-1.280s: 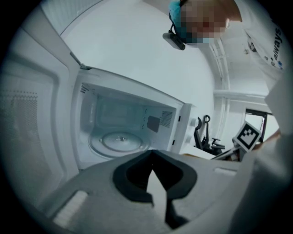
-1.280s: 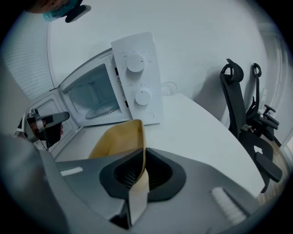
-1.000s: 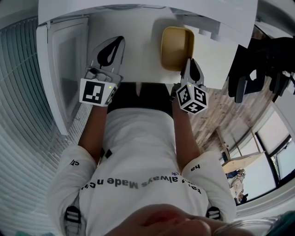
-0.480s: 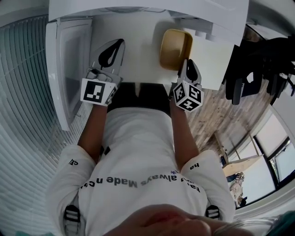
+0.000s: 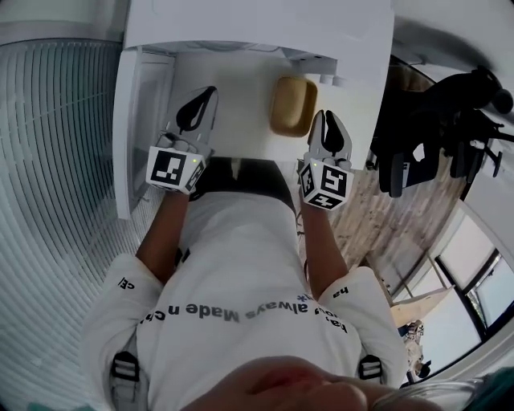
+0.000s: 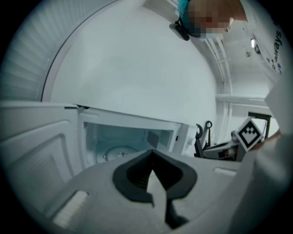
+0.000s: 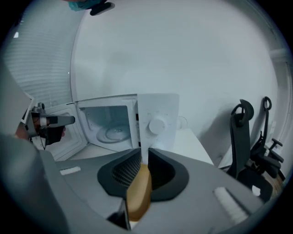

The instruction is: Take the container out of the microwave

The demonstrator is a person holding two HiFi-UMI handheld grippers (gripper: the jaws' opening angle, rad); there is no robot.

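One white microwave stands at the back of the counter, its door swung wide open to the left. The glass turntable inside is bare. A round knob sits on the control panel to the right of the cavity. The yellow container is out of the oven. It lies flat on the counter in front of that panel, near the counter's right end. A slatted blind covers the left side of the room. Black chairs crowd the wood-look floor off the counter's right edge. Nothing lies between the tongs and the open cavity.

The person in a white printed shirt holds both forearms forward, side by side, the tools tipped a little downward. The left tongs hang over the counter facing the cavity, tips together with nothing in them. The right tongs are just to the right of the container and aimed at the control panel. Their jaws have just been opening and then drawing in a little, and now stand a narrow slit apart. The container's rim shows through that slit in the right gripper view, but the pads do not press on it.
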